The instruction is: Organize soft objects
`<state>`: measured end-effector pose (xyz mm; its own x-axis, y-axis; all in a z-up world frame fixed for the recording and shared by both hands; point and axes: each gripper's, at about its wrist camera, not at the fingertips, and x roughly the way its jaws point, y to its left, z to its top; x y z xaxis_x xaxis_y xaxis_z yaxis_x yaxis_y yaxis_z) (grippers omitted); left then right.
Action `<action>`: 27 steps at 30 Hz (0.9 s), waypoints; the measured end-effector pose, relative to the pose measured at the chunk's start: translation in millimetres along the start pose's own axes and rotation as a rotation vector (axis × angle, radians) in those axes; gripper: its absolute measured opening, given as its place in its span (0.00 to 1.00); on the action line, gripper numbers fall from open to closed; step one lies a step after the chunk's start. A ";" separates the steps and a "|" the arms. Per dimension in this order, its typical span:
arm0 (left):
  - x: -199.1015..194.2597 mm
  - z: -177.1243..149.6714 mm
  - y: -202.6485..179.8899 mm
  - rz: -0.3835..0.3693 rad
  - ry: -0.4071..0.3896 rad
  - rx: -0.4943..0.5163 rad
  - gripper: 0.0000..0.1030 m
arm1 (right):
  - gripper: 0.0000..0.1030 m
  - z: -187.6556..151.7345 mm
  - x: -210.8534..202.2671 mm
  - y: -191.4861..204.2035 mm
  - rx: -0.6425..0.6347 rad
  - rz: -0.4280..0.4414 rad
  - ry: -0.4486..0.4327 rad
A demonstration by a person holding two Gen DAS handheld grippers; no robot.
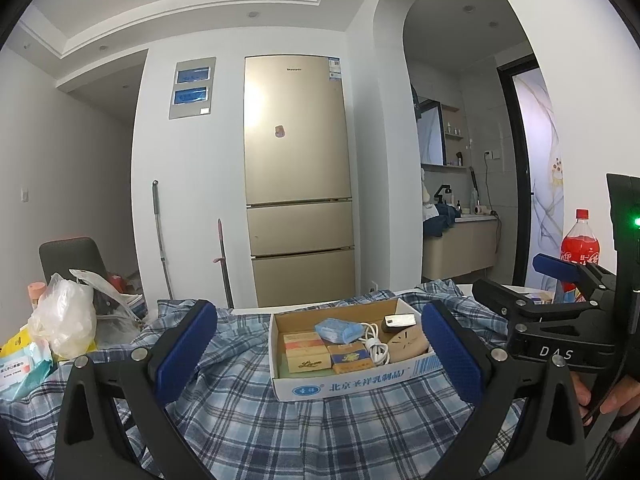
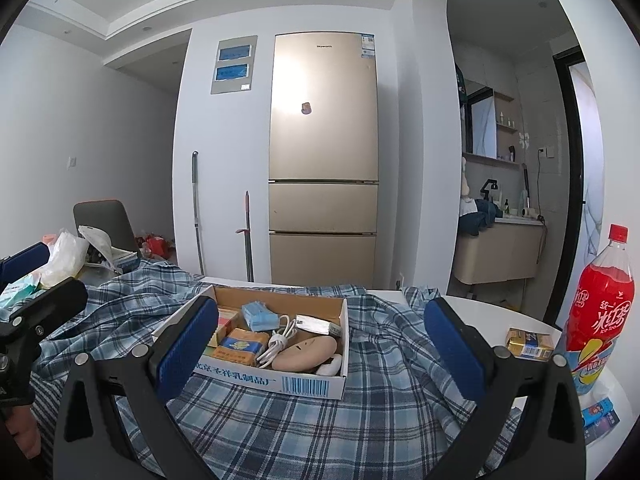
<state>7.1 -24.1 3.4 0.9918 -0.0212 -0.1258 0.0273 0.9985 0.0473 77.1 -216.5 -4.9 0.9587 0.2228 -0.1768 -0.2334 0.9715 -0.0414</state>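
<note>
A blue plaid shirt (image 1: pixel 248 416) lies spread over the table, also in the right wrist view (image 2: pixel 384 392). A shallow cardboard box (image 1: pixel 344 384) sits on it, holding blue face masks (image 1: pixel 336 330), small packets, a white cable and a tan plush; it shows in the right wrist view (image 2: pixel 280 384) too. My left gripper (image 1: pixel 320 356) is open and empty, hovering just before the box. My right gripper (image 2: pixel 320 352) is open and empty, its jaws spanning the box's right part. The right gripper's body shows at the right of the left wrist view (image 1: pixel 560 320).
A red drink bottle (image 2: pixel 600 312) and a yellow packet (image 2: pixel 528 344) stand on the white table at right. Plastic bags (image 1: pixel 64 316) and wipes packs (image 1: pixel 24 364) are piled at left. A gold fridge (image 1: pixel 298 176) stands behind.
</note>
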 end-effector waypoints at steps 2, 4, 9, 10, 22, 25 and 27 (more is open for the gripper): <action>-0.1 0.5 -0.3 0.003 -0.002 0.001 1.00 | 1.00 0.5 0.6 -0.6 0.003 -0.001 0.001; -0.1 0.2 -0.2 0.003 -0.003 0.000 1.00 | 1.00 1.0 1.2 -1.7 0.006 -0.001 0.003; 0.4 0.1 1.0 0.018 0.002 -0.013 1.00 | 1.00 1.1 0.6 -1.9 0.003 -0.002 0.001; 0.5 0.2 1.6 0.020 0.004 -0.017 1.00 | 1.00 1.1 0.5 -2.2 0.002 -0.001 -0.001; 2.4 -2.2 2.9 0.035 0.010 -0.019 1.00 | 1.00 0.8 0.0 -2.4 -0.002 0.000 -0.002; 2.4 -2.1 3.1 0.034 0.009 -0.021 1.00 | 1.00 1.0 0.2 -2.2 -0.005 0.001 -0.002; 2.5 -2.2 3.1 0.035 0.009 -0.021 1.00 | 1.00 0.9 0.0 -2.1 -0.004 0.002 -0.002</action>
<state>9.4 -20.9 1.0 0.9910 0.0137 -0.1334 -0.0097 0.9995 0.0308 77.8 -218.5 -3.9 0.9587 0.2244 -0.1749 -0.2354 0.9708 -0.0450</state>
